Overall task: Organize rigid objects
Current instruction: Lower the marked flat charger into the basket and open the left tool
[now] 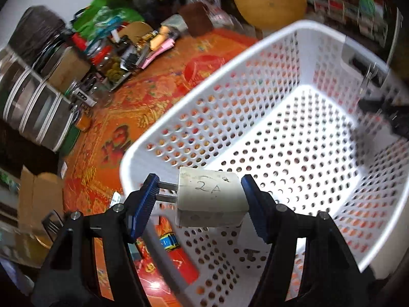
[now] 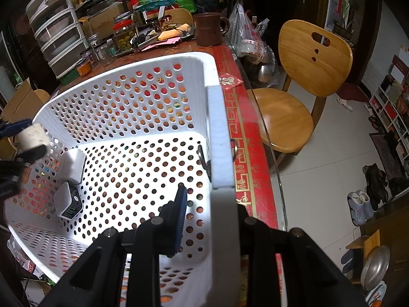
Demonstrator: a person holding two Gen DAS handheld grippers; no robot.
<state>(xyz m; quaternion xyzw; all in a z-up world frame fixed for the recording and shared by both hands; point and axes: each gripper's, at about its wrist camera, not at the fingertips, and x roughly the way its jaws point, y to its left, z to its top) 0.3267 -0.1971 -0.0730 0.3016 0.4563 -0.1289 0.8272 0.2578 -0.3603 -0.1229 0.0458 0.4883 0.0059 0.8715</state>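
Both grippers point(image 1: 198, 202) point(image 2: 207, 220) — black angular frames (silver screws) — carry ribbed blue pads point(image 1: 144, 204).

Both wrist views close, angled down, sharing basket point(image 1: 268, 51)

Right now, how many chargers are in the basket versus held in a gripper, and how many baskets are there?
White chargers lying in the basket: 2, and
White charger marked 2A held in the left gripper: 1
White perforated basket, its rim clamped by the right gripper: 1
Total: 4
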